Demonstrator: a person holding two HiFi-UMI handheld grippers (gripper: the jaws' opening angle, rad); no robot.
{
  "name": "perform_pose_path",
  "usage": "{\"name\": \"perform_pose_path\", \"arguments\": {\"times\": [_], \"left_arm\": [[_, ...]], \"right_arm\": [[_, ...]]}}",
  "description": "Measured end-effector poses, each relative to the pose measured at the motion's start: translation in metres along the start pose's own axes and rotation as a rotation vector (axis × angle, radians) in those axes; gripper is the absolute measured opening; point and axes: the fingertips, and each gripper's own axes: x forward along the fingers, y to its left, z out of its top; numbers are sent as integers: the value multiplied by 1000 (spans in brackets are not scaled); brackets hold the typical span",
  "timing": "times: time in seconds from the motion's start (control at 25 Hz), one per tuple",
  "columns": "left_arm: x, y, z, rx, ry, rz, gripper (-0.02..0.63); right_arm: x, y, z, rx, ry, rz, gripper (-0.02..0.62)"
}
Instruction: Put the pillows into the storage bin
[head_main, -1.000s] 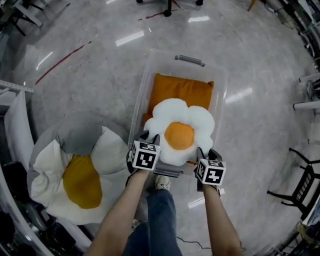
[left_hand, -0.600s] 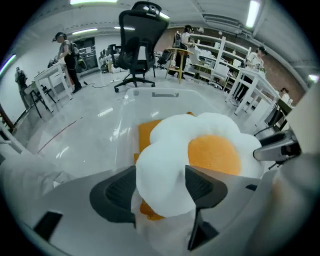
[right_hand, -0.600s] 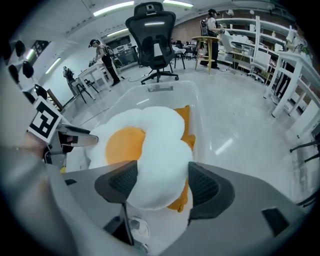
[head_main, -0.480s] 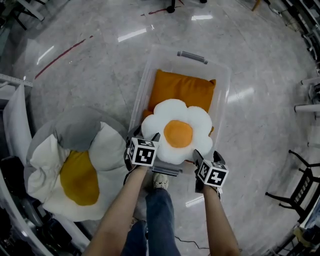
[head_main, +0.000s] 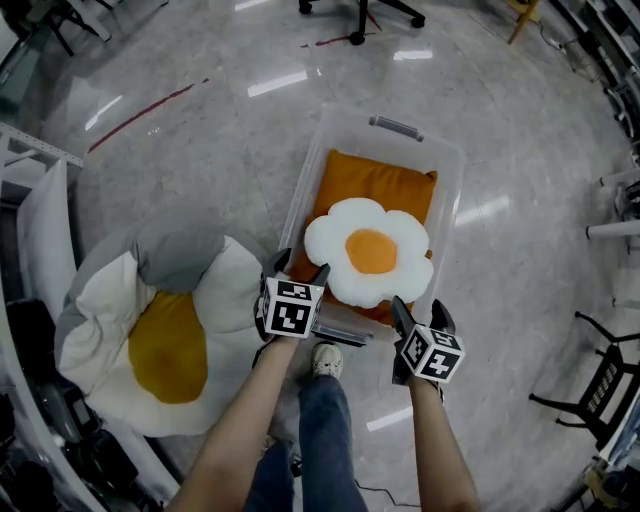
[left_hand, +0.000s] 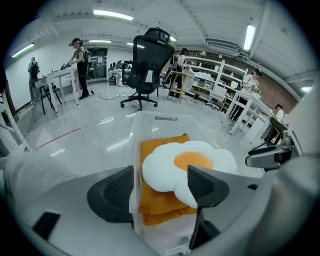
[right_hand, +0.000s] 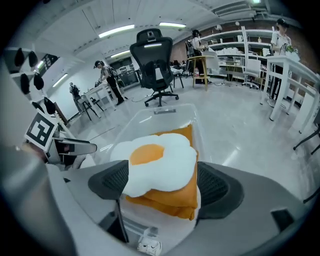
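A white flower pillow with a yellow centre (head_main: 370, 250) lies on orange pillows (head_main: 380, 185) inside the clear storage bin (head_main: 447, 165). My left gripper (head_main: 302, 268) hangs open at the bin's near left corner. The right gripper (head_main: 418, 310) hangs open just off the near right corner. Both sets of jaws have just been opening, and nothing is between them. In the left gripper view (left_hand: 160, 192) the flower pillow (left_hand: 192, 160) sits beyond the pads. The right gripper view (right_hand: 162, 182) shows the flower pillow (right_hand: 155, 160) on the orange pillows (right_hand: 182, 192) the same way.
A big fried-egg pillow (head_main: 165, 345) and a grey pillow (head_main: 180, 255) rest on a seat to the left of the bin. The person's shoe (head_main: 322, 362) touches the bin's near edge. A black office chair (left_hand: 147, 60) stands behind the bin, with desks, shelves and people further back.
Both grippers have let go of the flower pillow, opened wide and lifted back toward me. The pillow has settled further into the bin.
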Motion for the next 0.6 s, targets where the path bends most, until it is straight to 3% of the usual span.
{"name": "perform_pose_path", "arguments": {"times": [0.28, 0.48, 0.6], "left_arm": [[-111, 15, 46, -33, -210, 15, 331], [-237, 35, 67, -67, -380, 57, 327], [-325, 47, 76, -91, -483, 94, 274]], "right_arm": [[-73, 91, 57, -117, -168, 137, 413], [-154, 187, 93, -193, -304, 281, 373], [-212, 249, 108, -234, -378, 354, 342]]}}
